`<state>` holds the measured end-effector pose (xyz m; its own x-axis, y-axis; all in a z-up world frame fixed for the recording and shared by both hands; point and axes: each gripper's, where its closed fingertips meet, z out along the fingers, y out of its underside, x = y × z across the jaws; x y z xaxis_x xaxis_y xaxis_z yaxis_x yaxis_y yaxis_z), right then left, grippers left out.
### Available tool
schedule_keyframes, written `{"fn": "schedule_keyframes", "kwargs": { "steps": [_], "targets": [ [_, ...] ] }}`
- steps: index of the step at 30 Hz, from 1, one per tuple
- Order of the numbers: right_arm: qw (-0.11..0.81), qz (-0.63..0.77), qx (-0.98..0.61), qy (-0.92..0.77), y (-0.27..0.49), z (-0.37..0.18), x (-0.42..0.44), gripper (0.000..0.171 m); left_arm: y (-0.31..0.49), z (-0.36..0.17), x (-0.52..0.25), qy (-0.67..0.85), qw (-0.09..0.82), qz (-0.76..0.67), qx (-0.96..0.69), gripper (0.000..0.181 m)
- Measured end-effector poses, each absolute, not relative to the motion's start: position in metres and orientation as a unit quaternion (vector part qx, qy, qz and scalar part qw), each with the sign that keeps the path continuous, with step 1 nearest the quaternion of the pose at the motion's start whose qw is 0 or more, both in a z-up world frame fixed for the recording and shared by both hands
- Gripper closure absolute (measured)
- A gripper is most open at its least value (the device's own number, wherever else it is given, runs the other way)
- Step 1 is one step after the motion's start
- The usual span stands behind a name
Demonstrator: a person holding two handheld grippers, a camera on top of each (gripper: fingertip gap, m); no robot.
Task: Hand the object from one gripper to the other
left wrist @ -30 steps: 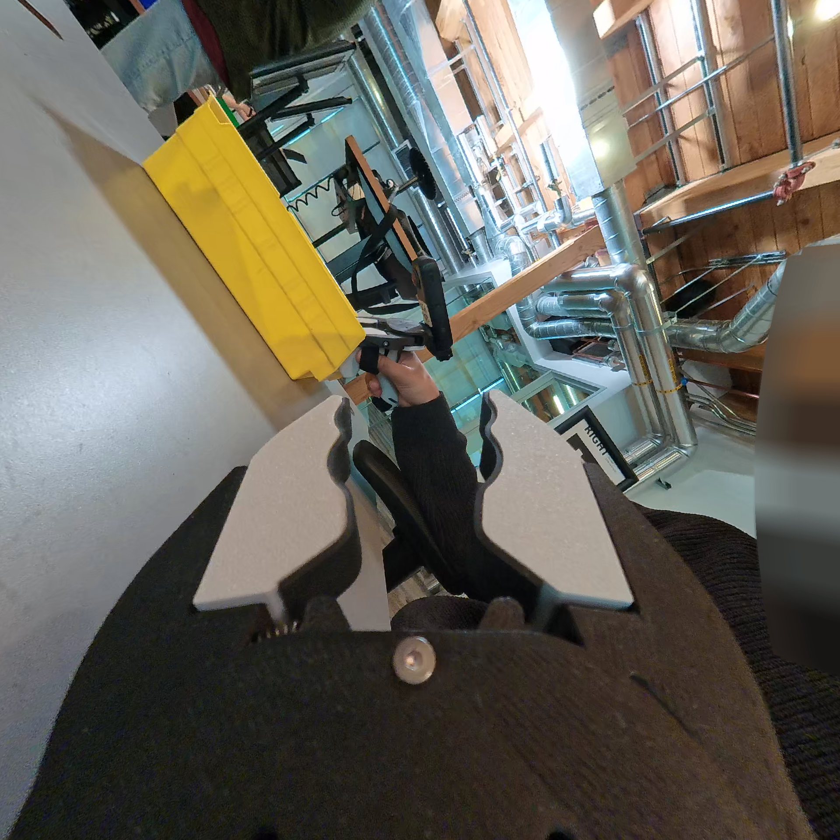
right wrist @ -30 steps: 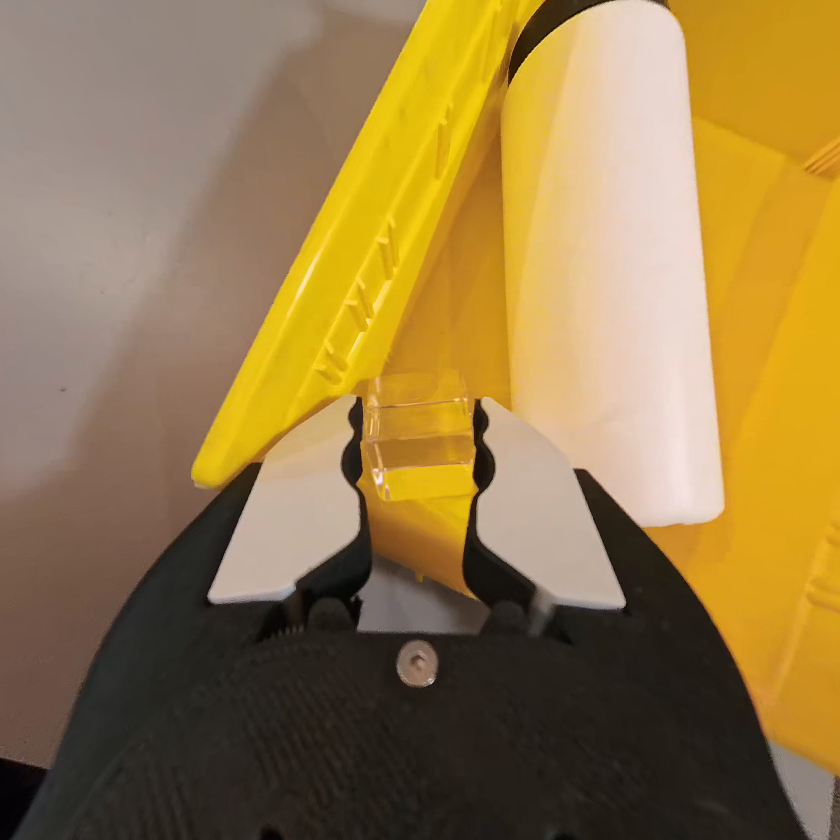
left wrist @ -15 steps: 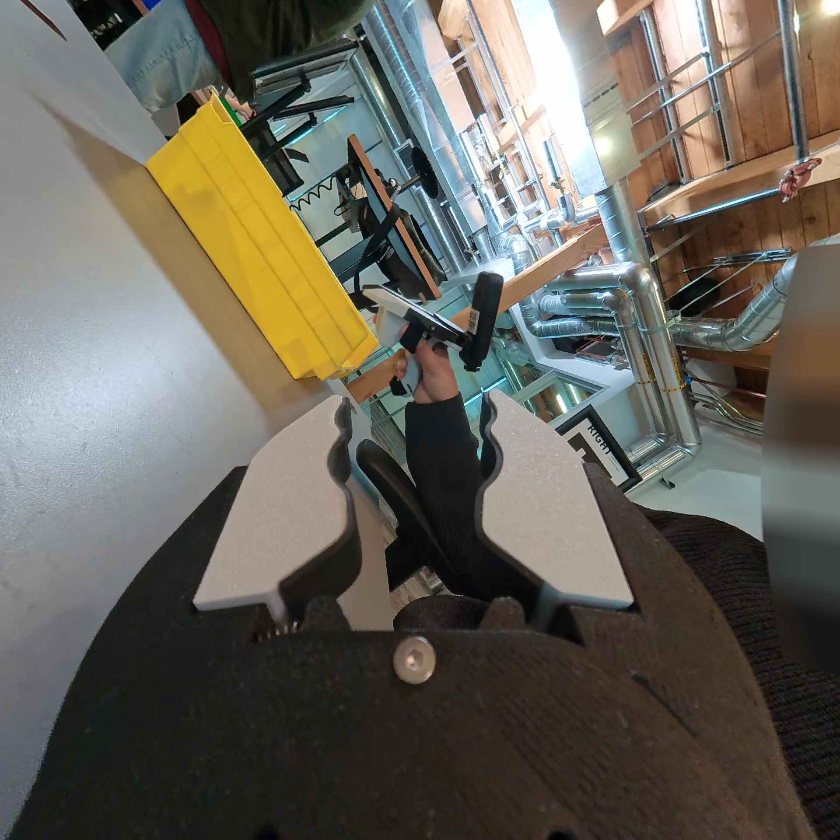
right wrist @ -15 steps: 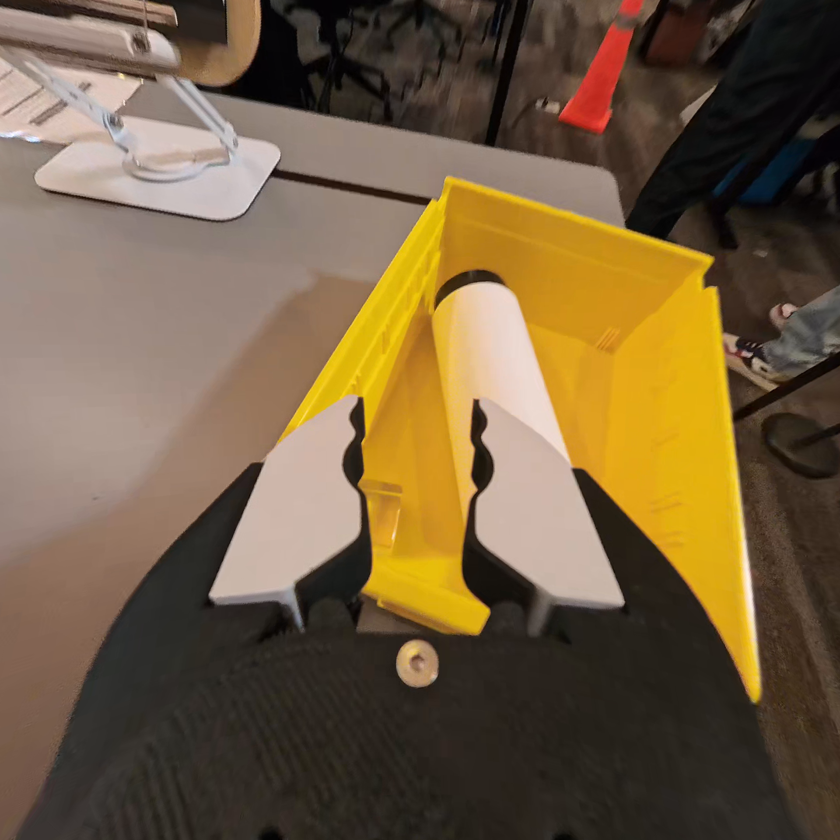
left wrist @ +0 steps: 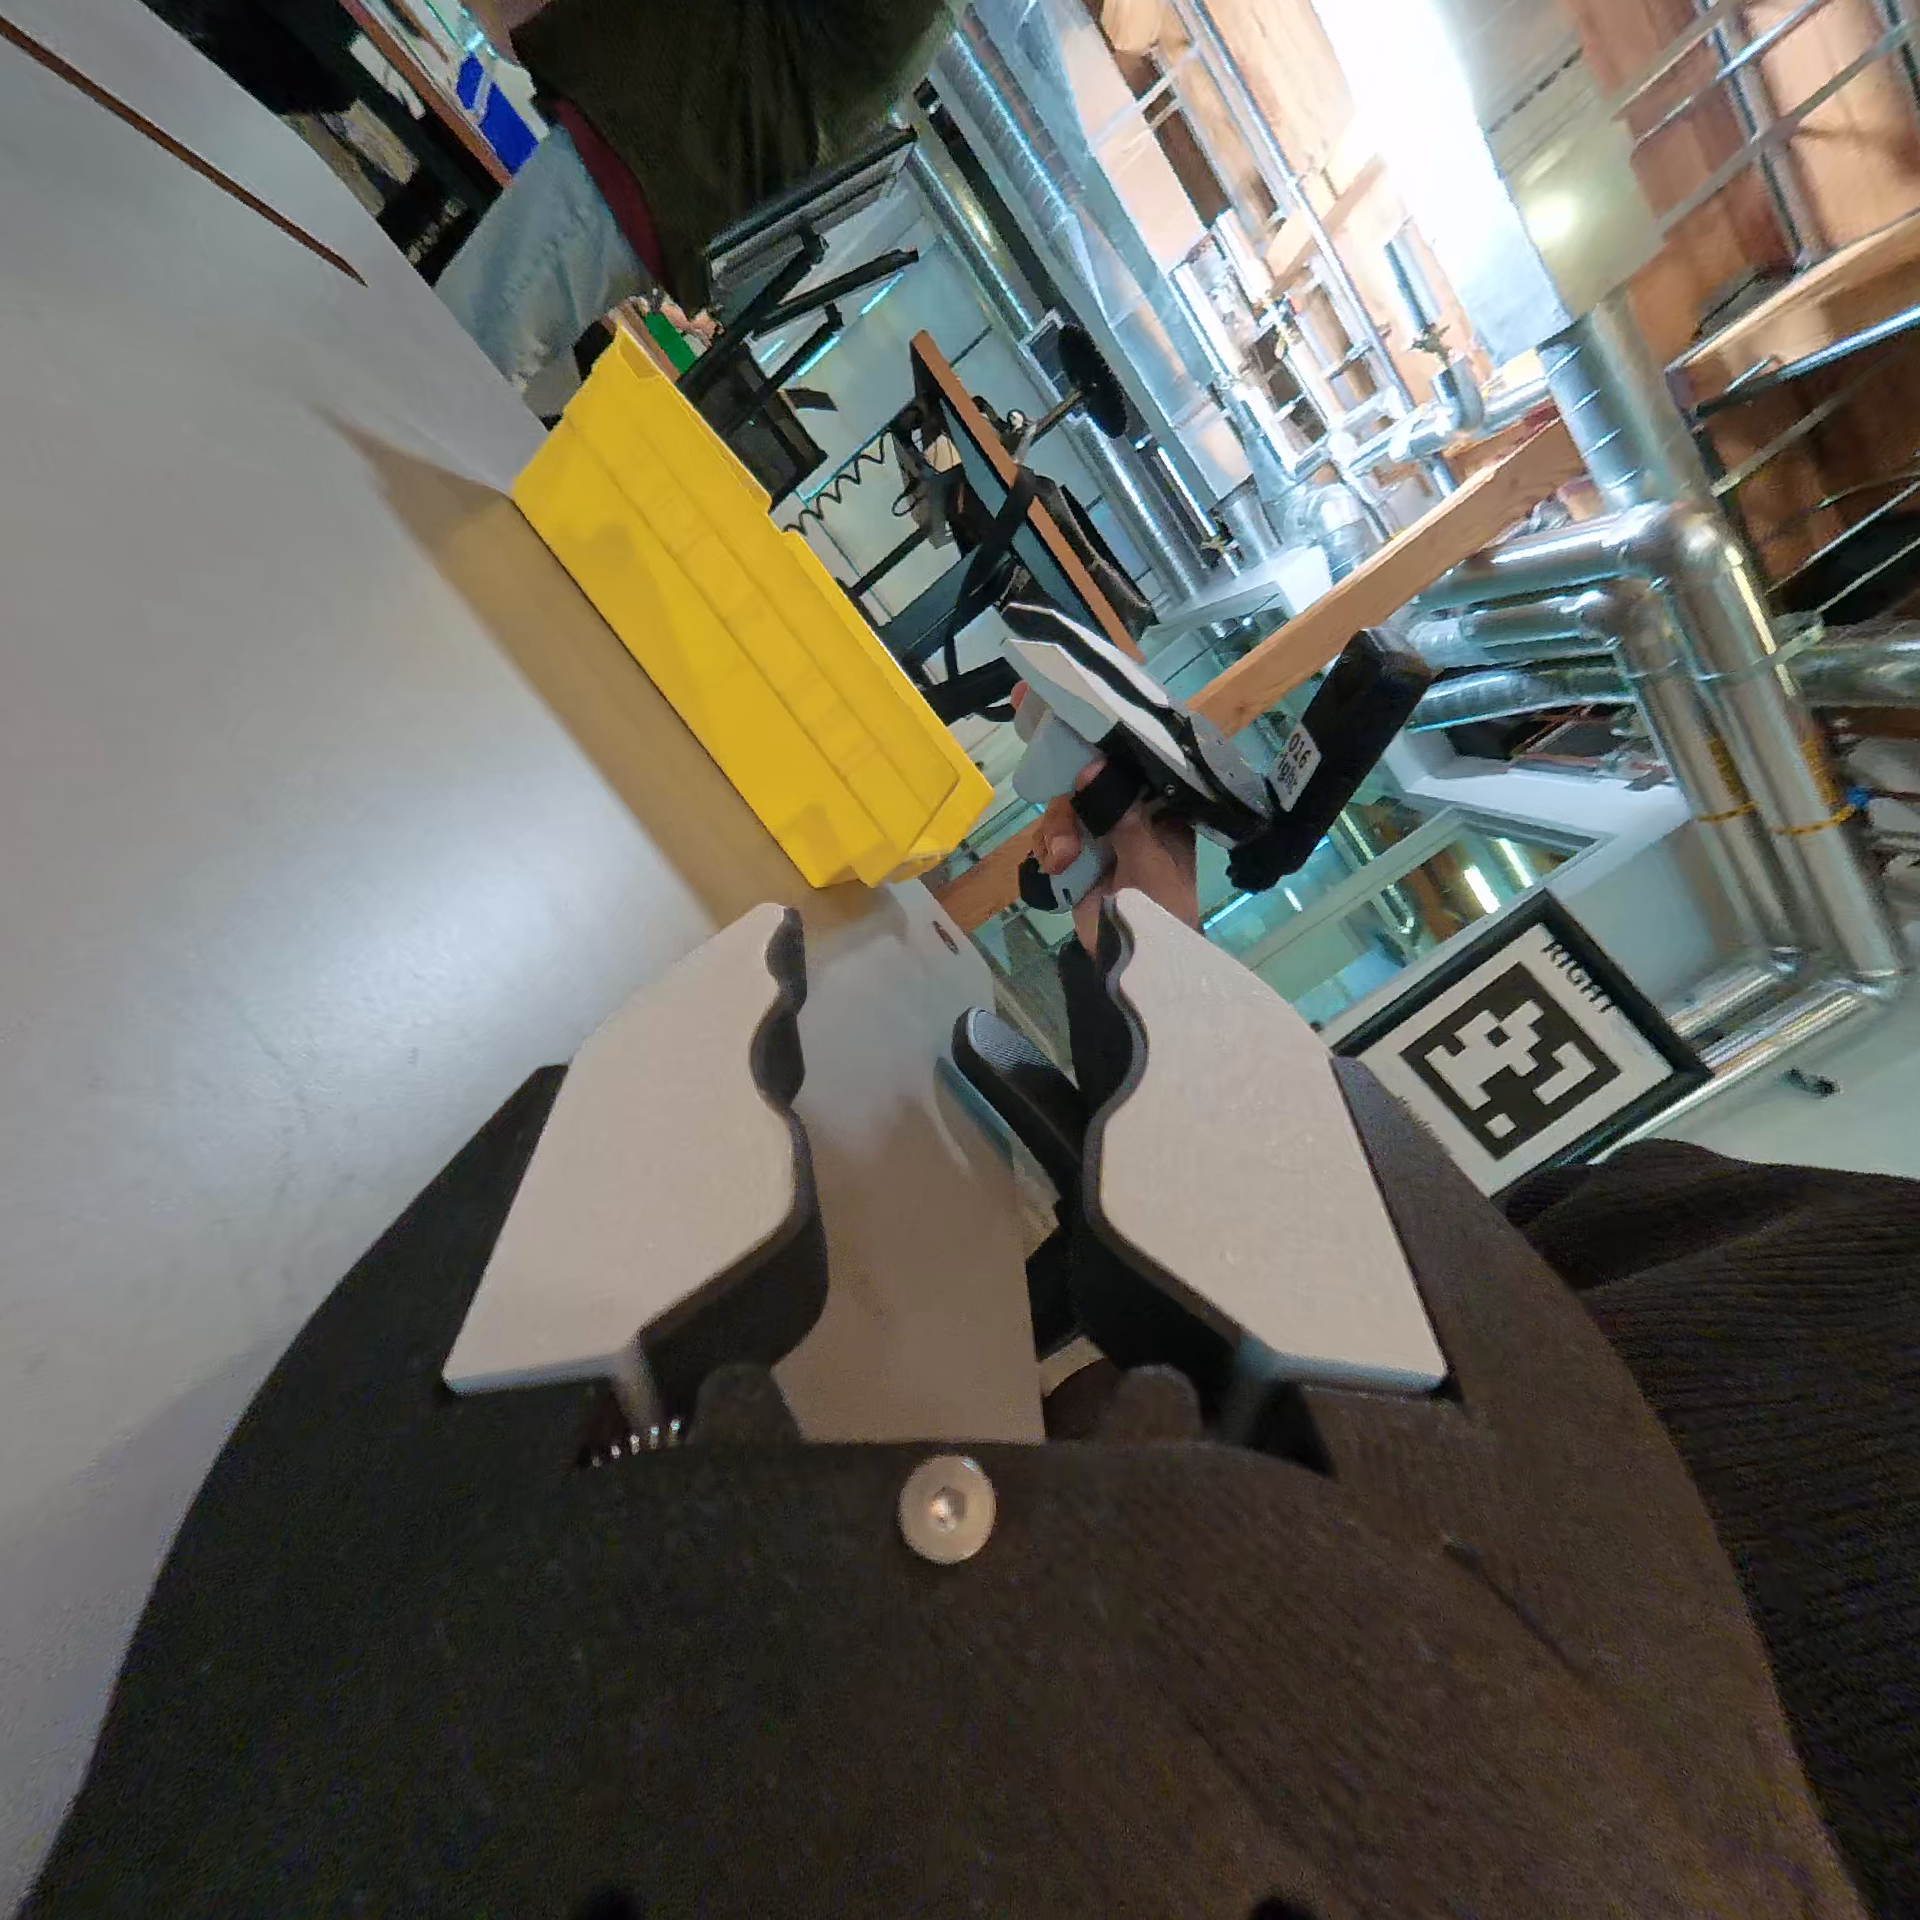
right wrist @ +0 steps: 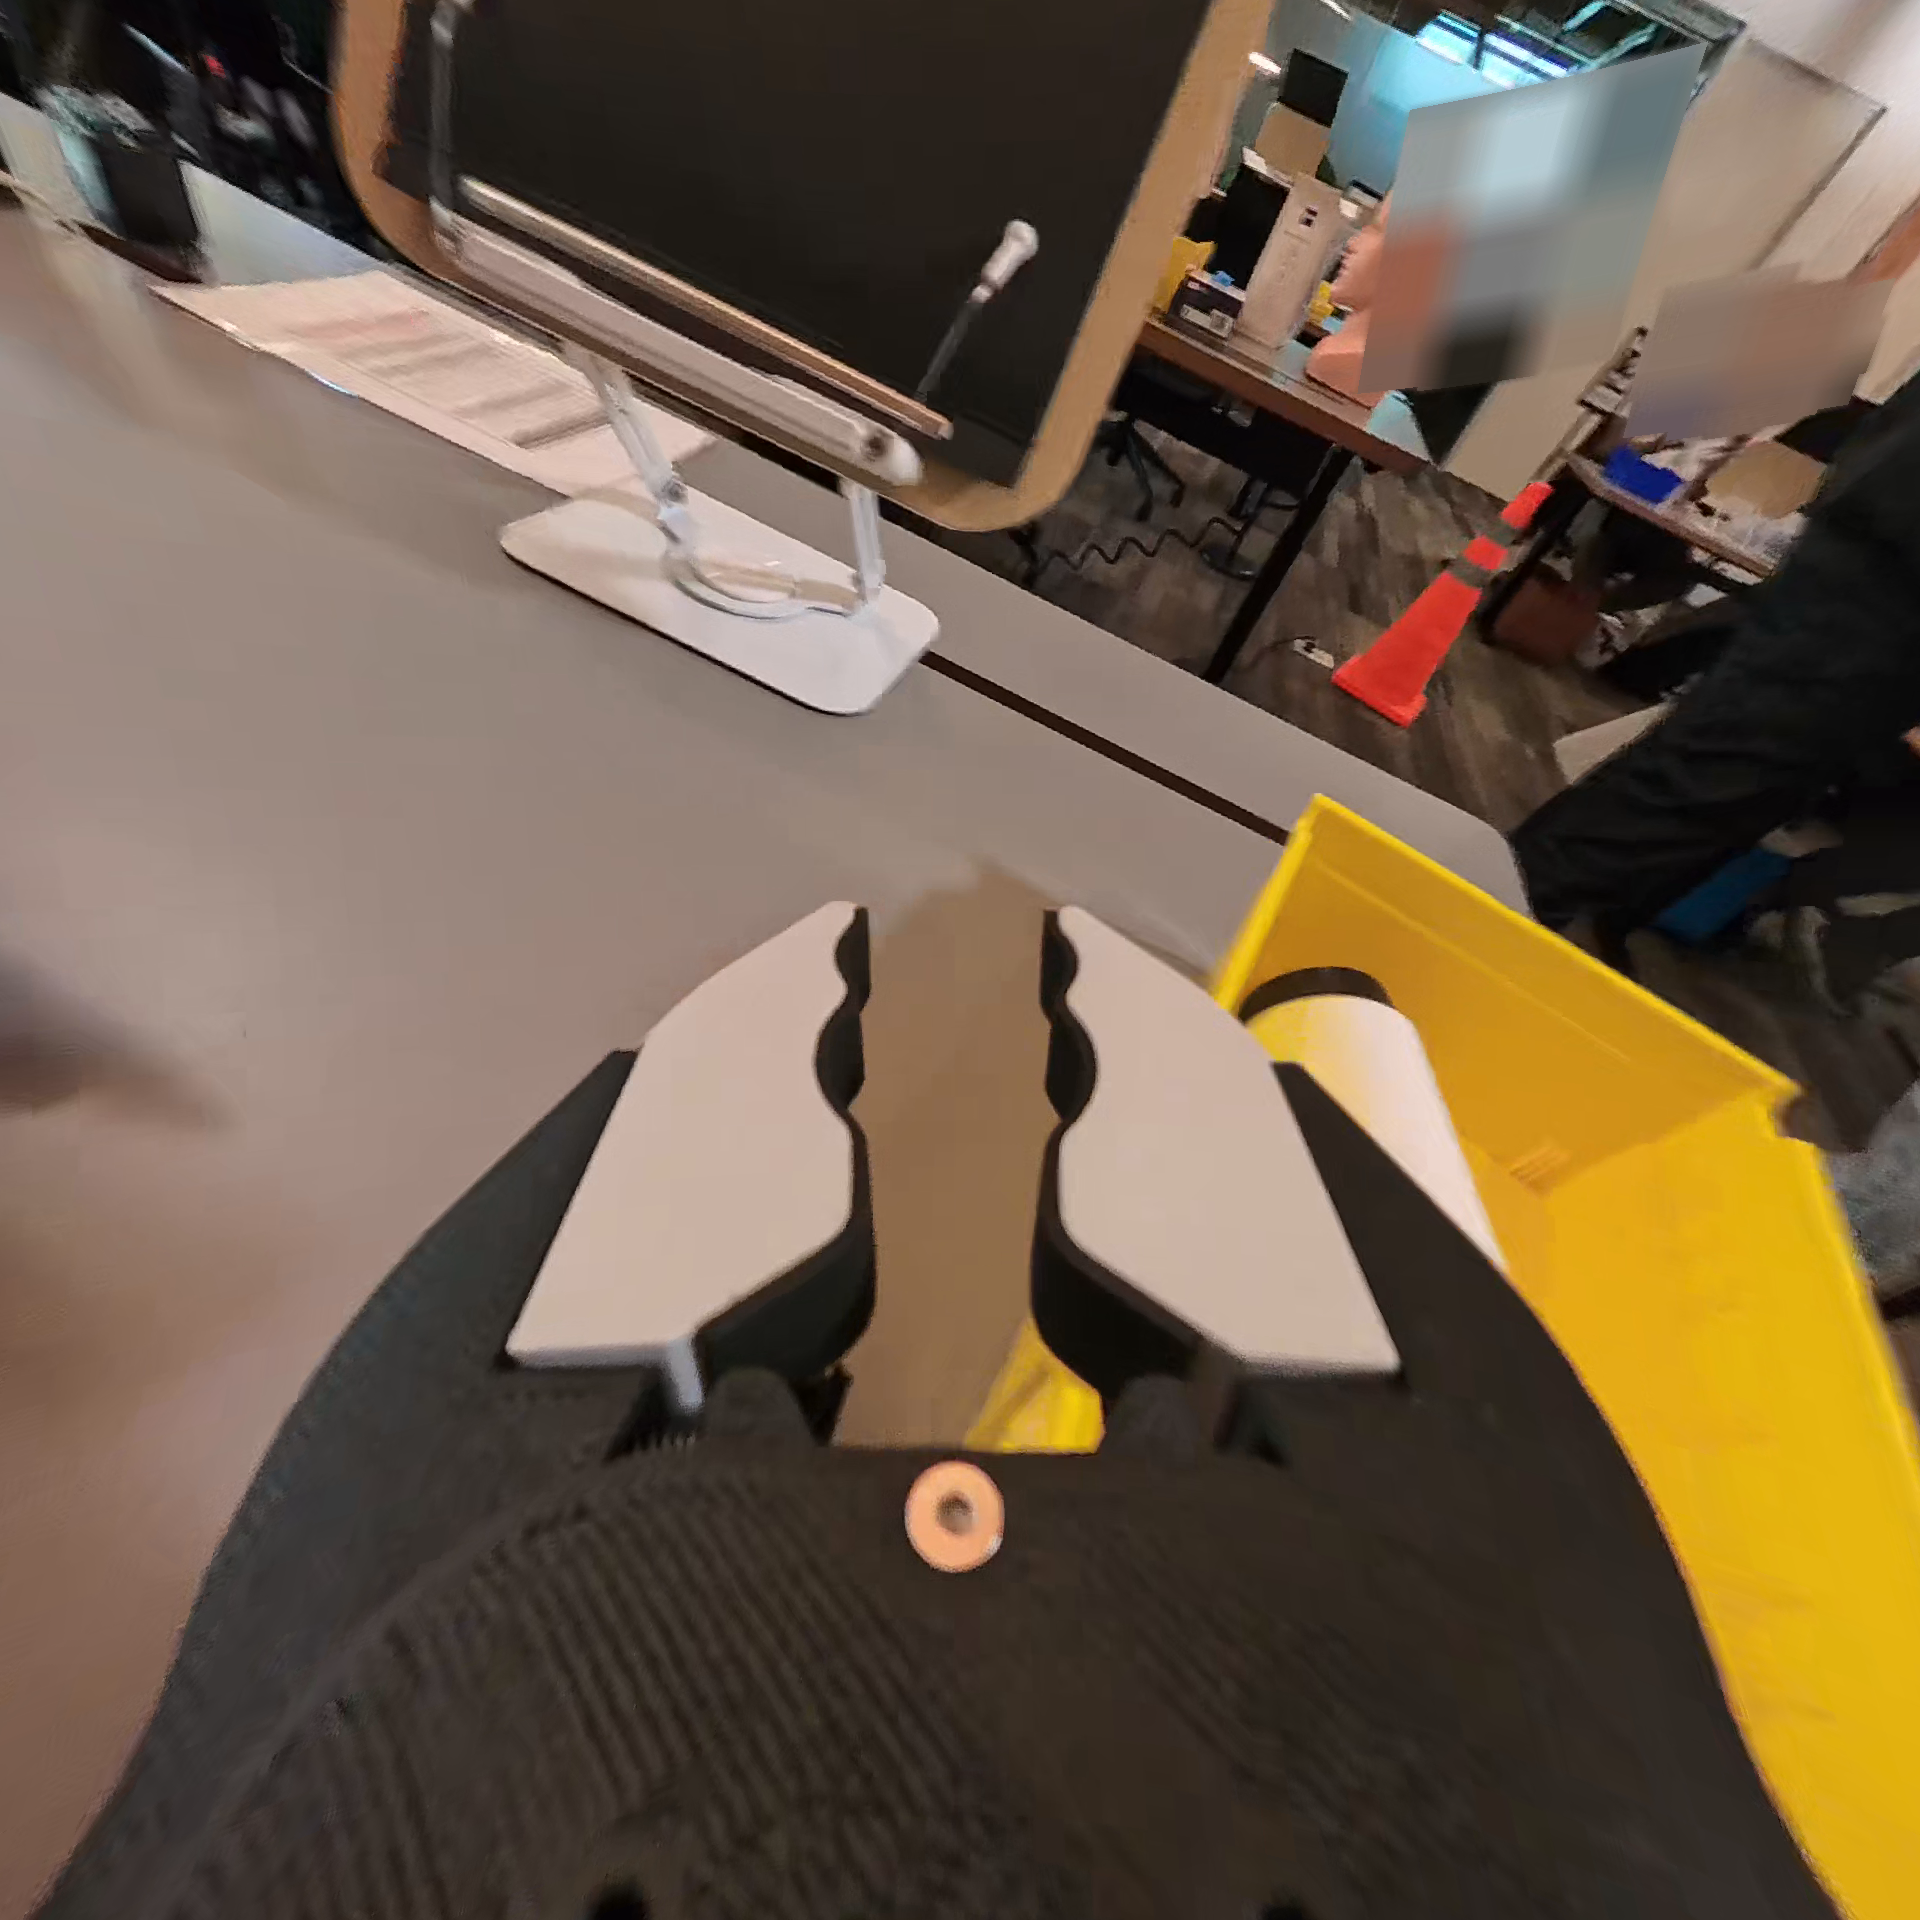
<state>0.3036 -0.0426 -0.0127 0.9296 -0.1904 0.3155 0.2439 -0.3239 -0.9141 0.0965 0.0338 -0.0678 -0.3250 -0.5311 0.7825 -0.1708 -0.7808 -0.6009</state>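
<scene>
Right tongs parted, empty (white cylinder beside, in yellow bin)

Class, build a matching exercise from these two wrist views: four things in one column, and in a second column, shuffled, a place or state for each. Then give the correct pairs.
Things
1. yellow bin
2. white roll
3. orange cone
4. left gripper

Places or states
A. standing on the floor beyond the table
B. open, nothing between its fingers
C. lying inside the bin
D. resting on the grey table, near its edge

Pairs: 1-D, 2-C, 3-A, 4-B
</scene>
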Motion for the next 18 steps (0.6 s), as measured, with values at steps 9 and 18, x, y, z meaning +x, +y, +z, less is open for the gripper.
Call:
{"fn": "schedule_keyframes", "kwargs": {
  "steps": [9, 18],
  "targets": [
    [0.612, 0.036, -0.788, -0.054, -0.003, -0.046, 0.184, 0.135, 0.042, -0.061, 0.089, 0.348, 0.189, -0.717, -0.574, 0.132],
    [0.586, 0.072, -0.802, -0.086, 0.020, -0.082, 0.160, 0.134, 0.149, 0.034, 0.022, 0.341, 0.391, -0.581, -0.628, 0.143]
  ]
}}
